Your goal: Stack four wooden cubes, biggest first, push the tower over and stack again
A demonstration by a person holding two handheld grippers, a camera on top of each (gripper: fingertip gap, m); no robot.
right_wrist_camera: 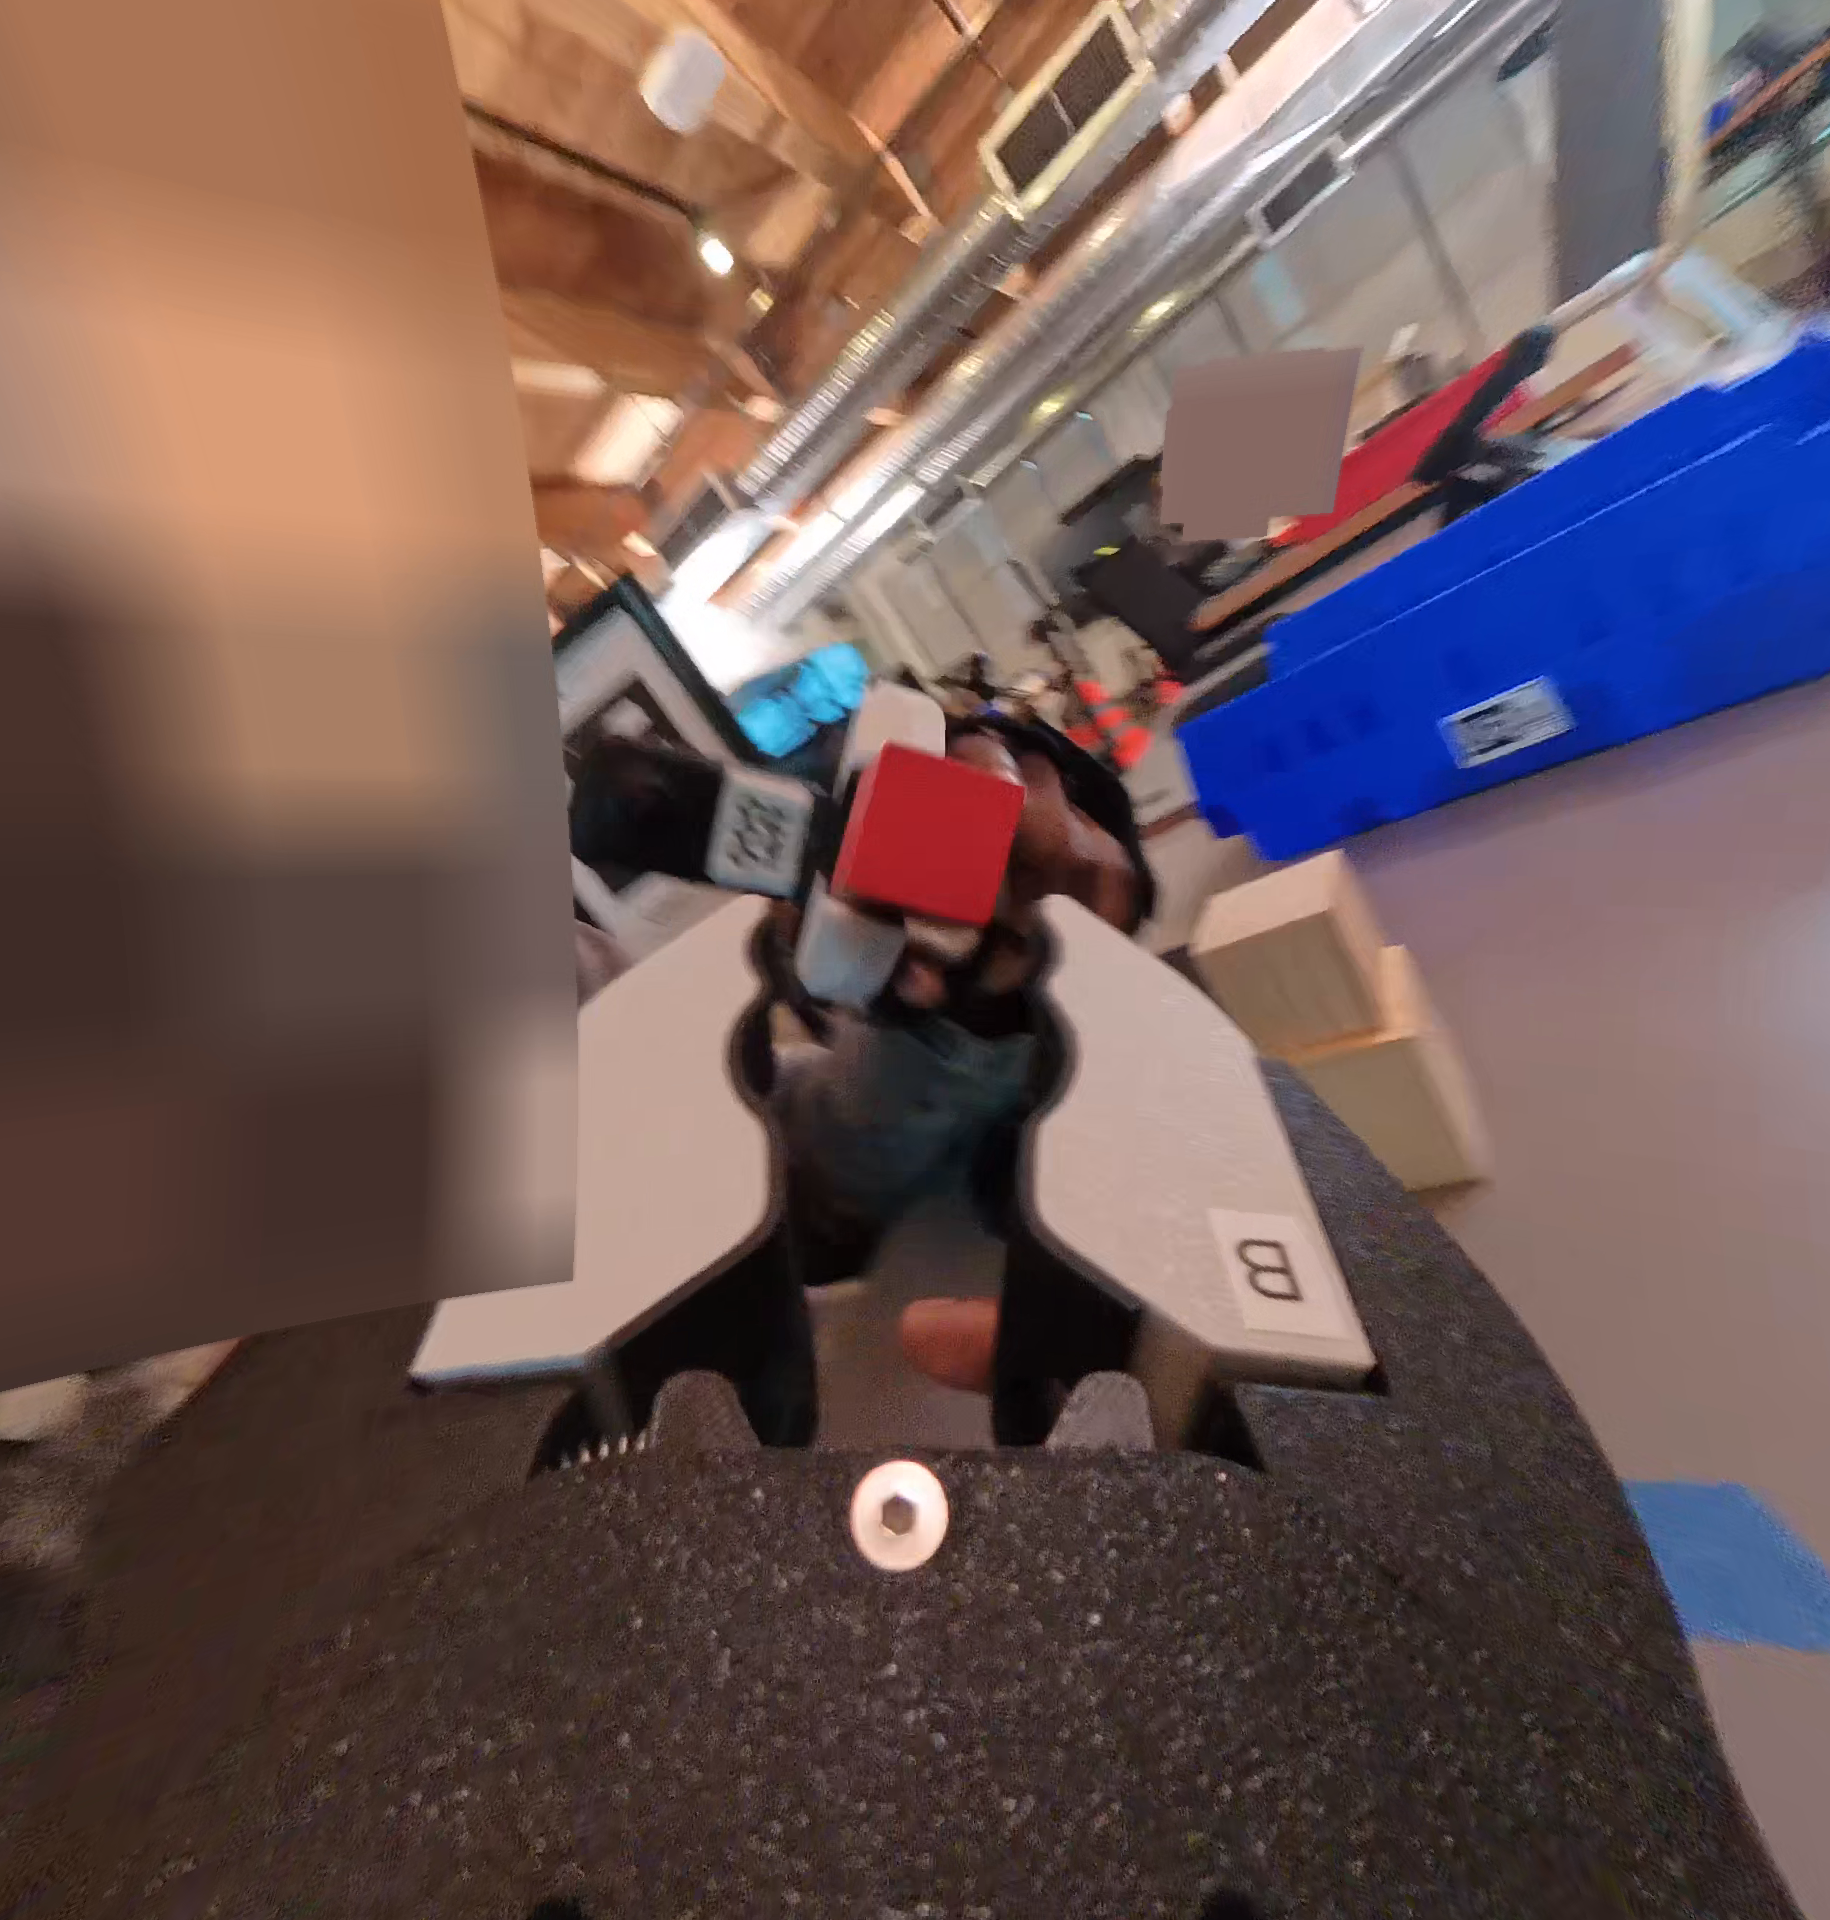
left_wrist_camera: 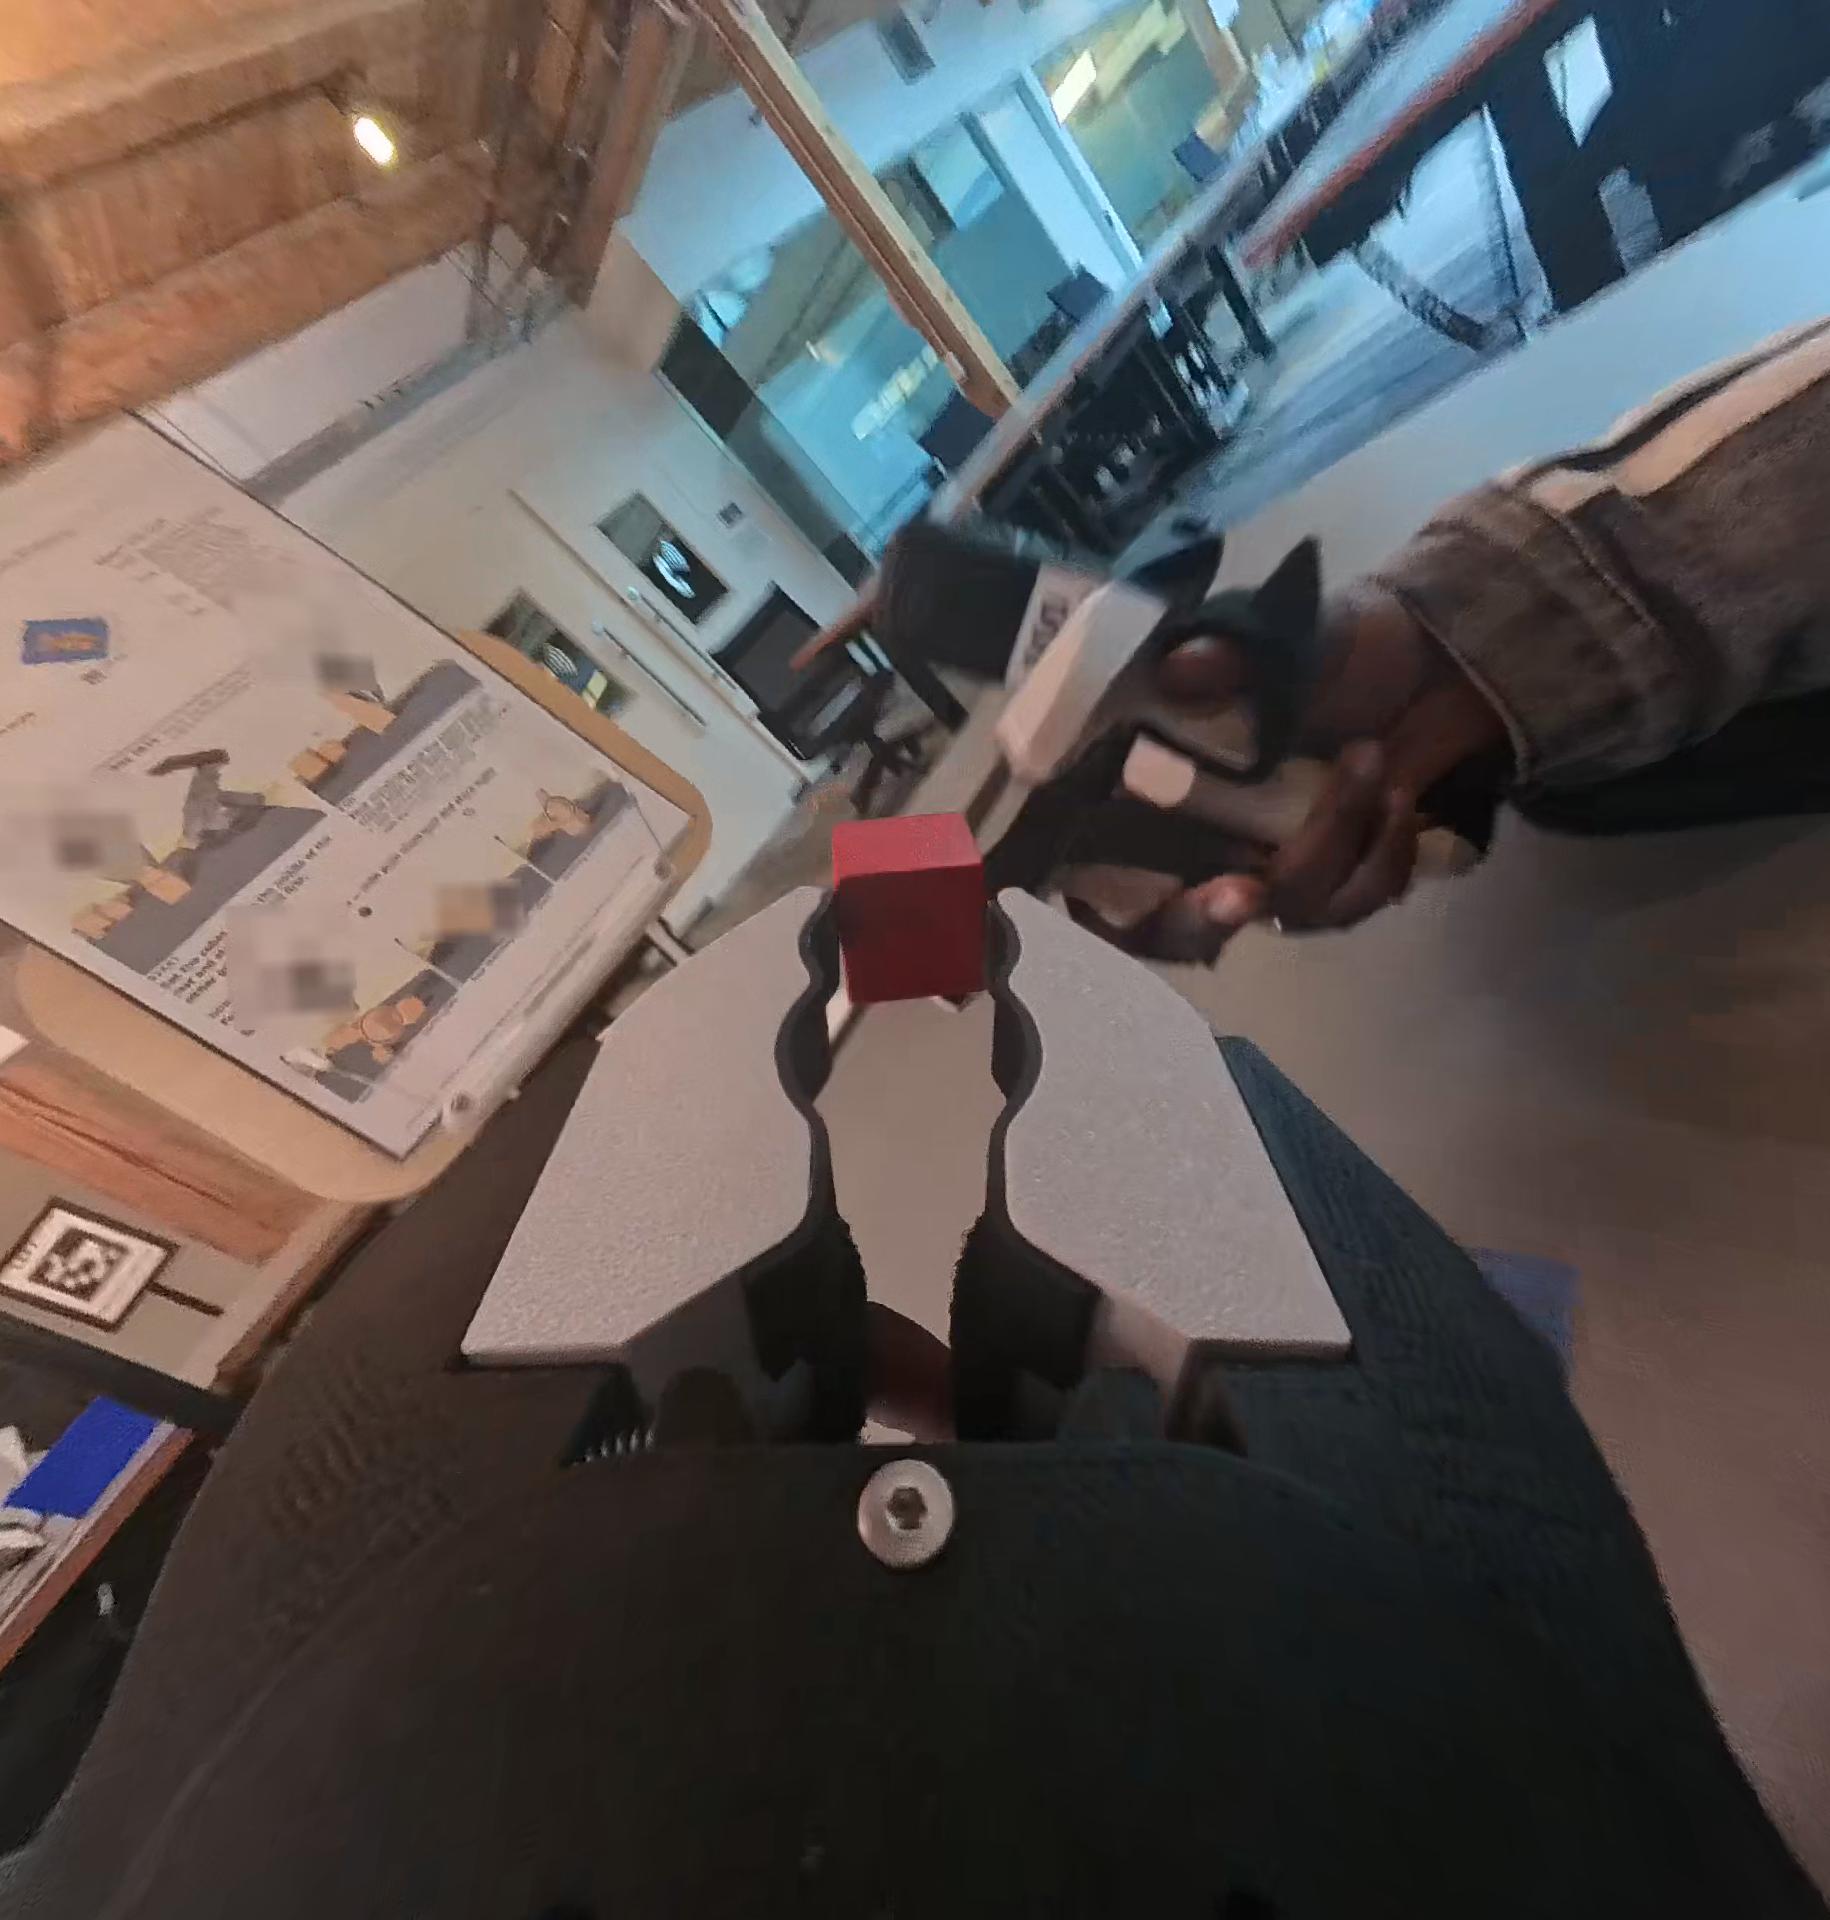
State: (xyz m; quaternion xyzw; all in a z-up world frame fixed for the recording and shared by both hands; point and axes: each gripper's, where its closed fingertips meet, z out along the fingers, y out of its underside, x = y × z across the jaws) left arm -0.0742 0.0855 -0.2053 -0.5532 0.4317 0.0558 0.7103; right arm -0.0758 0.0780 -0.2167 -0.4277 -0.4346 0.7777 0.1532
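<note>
My left gripper (left_wrist_camera: 906,935) is shut on a red cube (left_wrist_camera: 909,909), which sits between its two fingertips, lifted off the grey table (left_wrist_camera: 1513,1091). The right wrist view shows the same red cube (right_wrist_camera: 926,836) head-on, clamped between the left gripper's pale fingers (right_wrist_camera: 849,951). My right gripper (right_wrist_camera: 900,935) is open and empty, facing the cube from a short distance. It also shows in the left wrist view (left_wrist_camera: 1077,727), held by a hand behind the cube. Pale wooden cubes (right_wrist_camera: 1306,977) stand stacked on the table to the right.
A blue crate (right_wrist_camera: 1565,665) lies at the back right and a patch of blue tape (right_wrist_camera: 1721,1558) marks the table. An instruction board (left_wrist_camera: 267,779) and a black-and-white marker tag (left_wrist_camera: 80,1262) stand at the left. A person's sleeve (left_wrist_camera: 1669,582) reaches in from the right.
</note>
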